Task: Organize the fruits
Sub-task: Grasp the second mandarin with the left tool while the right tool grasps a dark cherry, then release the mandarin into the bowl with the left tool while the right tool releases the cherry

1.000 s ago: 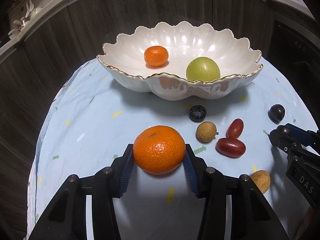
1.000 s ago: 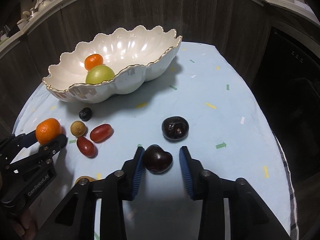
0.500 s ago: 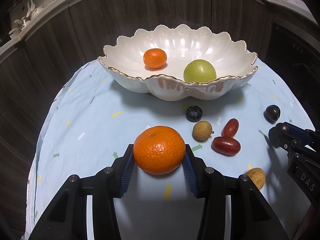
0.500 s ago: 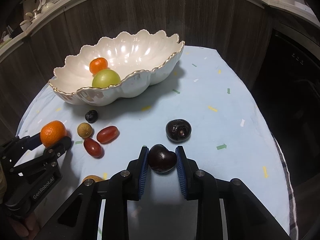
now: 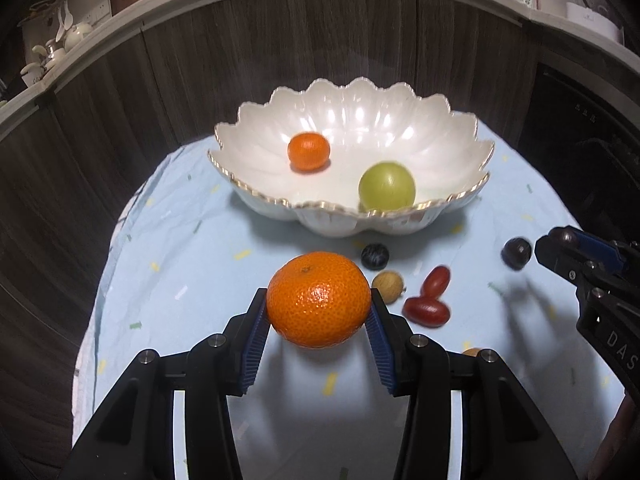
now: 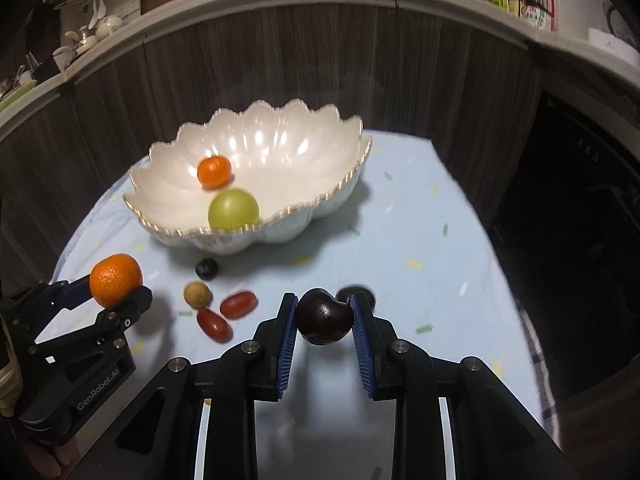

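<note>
Left hand-held gripper (image 5: 319, 308) is clamped on a large mandarin (image 5: 319, 299), both blue pads against its sides, lifted clear of the worktop (image 5: 180, 264) in front of the scalloped white bowl (image 5: 256, 196). The right wrist view shows the same grip from the side, mandarin (image 6: 115, 279) raised off the cloth, left of the bowl's (image 6: 312, 210) front rim.

Inside the bowl: small mandarin (image 5: 309, 151) toward the left, green round fruit (image 5: 386, 187) against the front rim, the two apart.

On the blue confetti-print cloth in front of the bowl, left to right: blueberry (image 5: 375, 256) nearest the bowl, longan (image 5: 387, 286) just in front of it, two red grapes (image 5: 426, 311) touching or nearly so, right of the longan. A yellowish fruit (image 5: 472, 351) peeks out behind the left gripper's right finger; can't tell what it is.

Further right of the bowl, a dark cherry (image 6: 361, 293) sits on the cloth, partly hidden.

Right hand-held gripper (image 6: 324, 320) is clamped on another dark cherry (image 6: 323, 317), held above the cloth, in front of and right of the bowl. Slight motion blur in both views.
</note>
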### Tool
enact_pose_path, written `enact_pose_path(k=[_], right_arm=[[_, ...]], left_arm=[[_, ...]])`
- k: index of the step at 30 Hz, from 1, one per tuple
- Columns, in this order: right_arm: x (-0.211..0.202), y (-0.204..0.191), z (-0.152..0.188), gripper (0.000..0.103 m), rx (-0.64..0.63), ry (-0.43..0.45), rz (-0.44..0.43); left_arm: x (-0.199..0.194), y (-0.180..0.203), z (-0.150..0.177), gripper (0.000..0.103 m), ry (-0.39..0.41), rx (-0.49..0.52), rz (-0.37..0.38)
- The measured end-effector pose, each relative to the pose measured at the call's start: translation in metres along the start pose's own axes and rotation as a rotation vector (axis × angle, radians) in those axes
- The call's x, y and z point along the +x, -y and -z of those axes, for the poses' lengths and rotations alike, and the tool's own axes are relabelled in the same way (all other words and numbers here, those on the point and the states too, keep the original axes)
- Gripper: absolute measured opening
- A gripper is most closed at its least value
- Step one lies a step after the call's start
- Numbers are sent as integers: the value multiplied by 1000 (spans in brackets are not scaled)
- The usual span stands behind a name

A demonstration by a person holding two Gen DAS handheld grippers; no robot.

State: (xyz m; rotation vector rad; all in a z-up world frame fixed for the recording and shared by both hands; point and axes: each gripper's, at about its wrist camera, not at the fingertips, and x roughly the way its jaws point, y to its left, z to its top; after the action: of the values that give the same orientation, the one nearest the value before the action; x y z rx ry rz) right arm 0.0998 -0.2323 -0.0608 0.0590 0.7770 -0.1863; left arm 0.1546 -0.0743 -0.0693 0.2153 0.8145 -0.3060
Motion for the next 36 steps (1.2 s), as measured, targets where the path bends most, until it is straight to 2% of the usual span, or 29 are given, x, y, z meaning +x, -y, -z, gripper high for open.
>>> enact_pose_path(k=[6,15,23,29,36], right_arm=[[-20,-1,-26,29,-36,72,8],[-18,-6,-68,29,-58,114,-28],[14,-17,-88,29,-85,93,-53],[45,-18,-91,29,-73,39,-74],[63,-19,-87,29,-80,-2,-81]], left_arm=[[-15,-1,-25,47,51,4,7],[-22,-12,-62,47,118,5,-7],[1,-25,-80,47,117,-9,-15],[26,-27,-83,47,74,-11,-5],[47,-22,-79,47,30,-3,3]])
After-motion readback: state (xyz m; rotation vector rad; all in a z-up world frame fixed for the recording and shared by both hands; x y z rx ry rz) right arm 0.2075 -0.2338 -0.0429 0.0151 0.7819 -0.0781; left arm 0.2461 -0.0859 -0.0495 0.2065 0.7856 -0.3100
